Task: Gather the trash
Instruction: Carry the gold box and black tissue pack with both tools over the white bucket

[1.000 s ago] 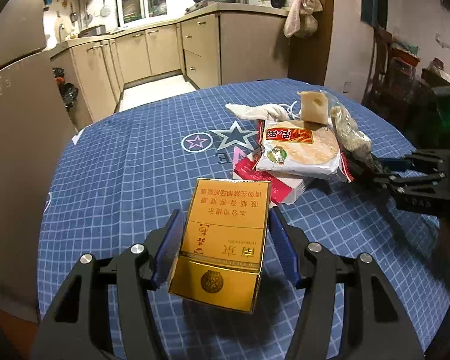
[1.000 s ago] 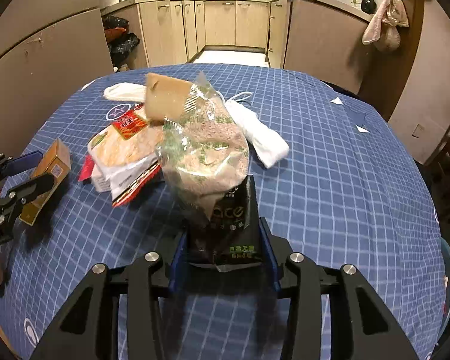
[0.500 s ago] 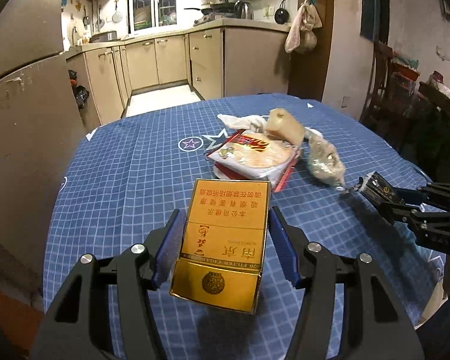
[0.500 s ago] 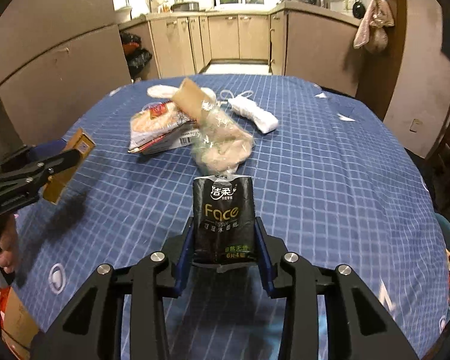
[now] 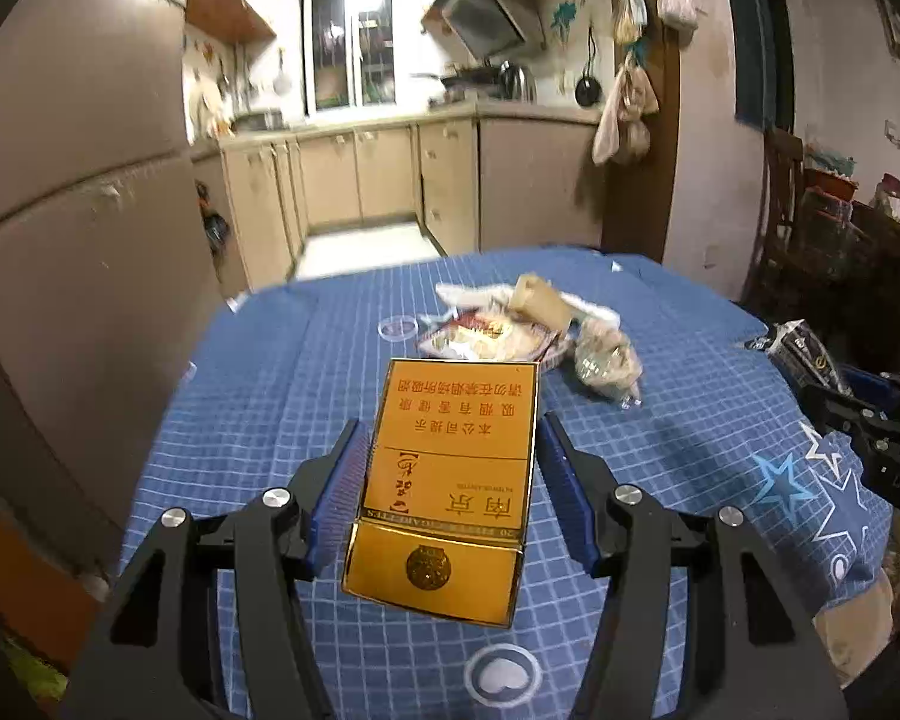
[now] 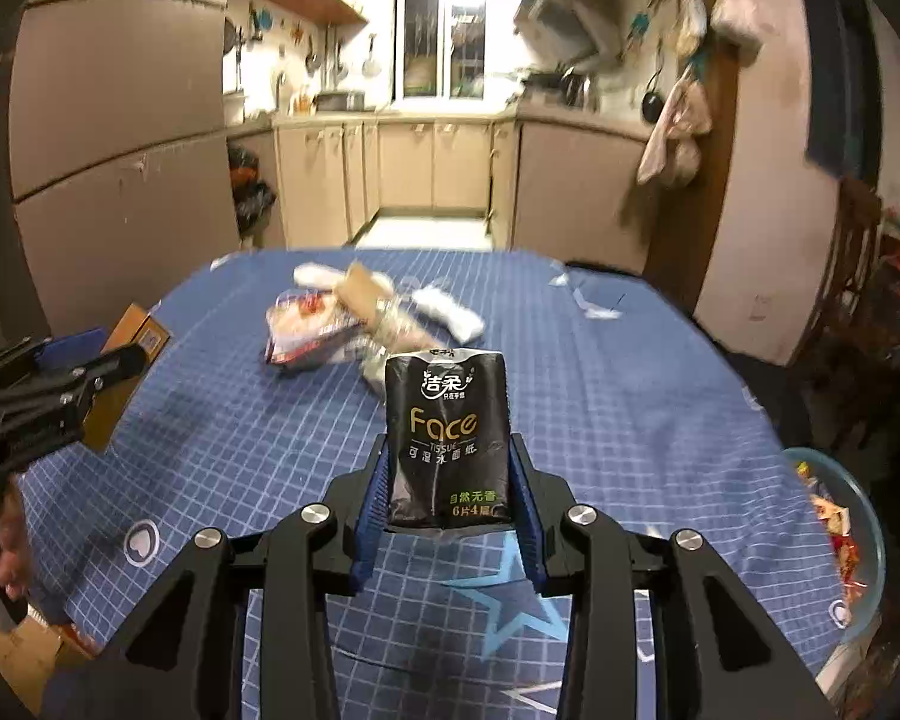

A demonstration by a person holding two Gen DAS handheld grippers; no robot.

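My left gripper is shut on a gold cigarette box and holds it above the blue checked tablecloth. My right gripper is shut on a black tissue pack, also lifted off the table. The left gripper with its box shows at the left of the right wrist view. The right gripper with the pack shows at the right edge of the left wrist view. Farther back lies a pile: snack wrappers, a clear plastic bag, a white cloth.
A blue basin holding several wrappers sits low beside the table's right edge. A cardboard box is at lower left by a hand. A tall fridge stands left, kitchen cabinets behind, a wooden chair right.
Both grippers have pulled back and up from the pile with their loads. The tissue pack came away from the plastic bag, which stays on the table.
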